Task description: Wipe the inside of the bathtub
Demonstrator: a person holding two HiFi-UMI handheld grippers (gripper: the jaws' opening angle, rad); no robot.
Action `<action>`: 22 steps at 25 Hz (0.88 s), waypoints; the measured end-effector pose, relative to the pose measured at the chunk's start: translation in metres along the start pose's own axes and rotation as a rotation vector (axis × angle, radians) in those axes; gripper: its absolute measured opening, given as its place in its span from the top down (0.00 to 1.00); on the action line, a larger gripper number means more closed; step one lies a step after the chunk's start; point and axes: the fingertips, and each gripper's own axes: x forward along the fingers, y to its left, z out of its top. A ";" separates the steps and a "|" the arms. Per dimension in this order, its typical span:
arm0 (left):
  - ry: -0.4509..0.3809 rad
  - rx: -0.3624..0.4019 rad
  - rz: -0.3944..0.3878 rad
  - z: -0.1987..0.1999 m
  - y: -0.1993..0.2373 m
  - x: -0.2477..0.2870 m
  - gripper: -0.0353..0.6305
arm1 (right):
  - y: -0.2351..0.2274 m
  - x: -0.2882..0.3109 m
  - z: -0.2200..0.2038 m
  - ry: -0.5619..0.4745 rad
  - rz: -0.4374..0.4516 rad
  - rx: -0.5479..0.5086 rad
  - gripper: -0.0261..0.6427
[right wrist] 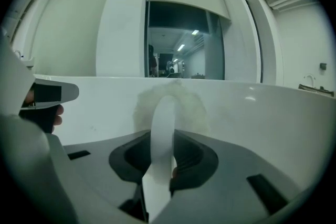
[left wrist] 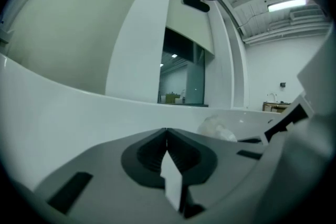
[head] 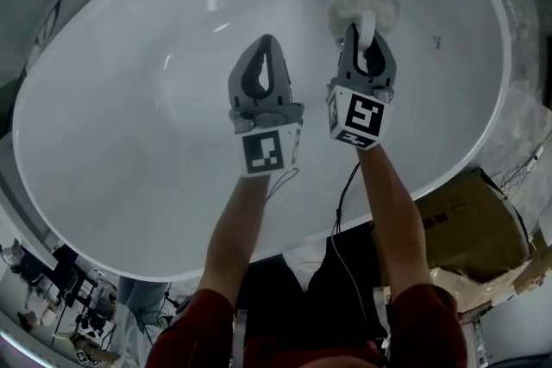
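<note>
White bathtub (head: 129, 142) — off-white wiping pad (head: 345, 6) — brown box (head: 470, 224).

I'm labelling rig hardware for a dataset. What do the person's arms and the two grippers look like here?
The left gripper and right gripper are grey, tapered two-jaw shells. Each carries a white cube with black square markers. A thin black cable trails from the right one. The person wears dark red short sleeves, and the forearms are bare.
</note>
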 end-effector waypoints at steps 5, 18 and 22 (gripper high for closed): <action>0.013 -0.007 -0.034 -0.020 -0.088 0.034 0.92 | -0.092 0.009 -0.032 0.024 -0.035 0.017 0.82; 0.010 0.004 -0.031 -0.047 -0.109 0.077 0.92 | -0.127 0.119 -0.046 0.002 -0.022 -0.036 0.82; 0.012 -0.006 -0.026 -0.055 -0.108 0.082 0.92 | -0.125 0.130 -0.046 -0.004 -0.061 -0.009 0.82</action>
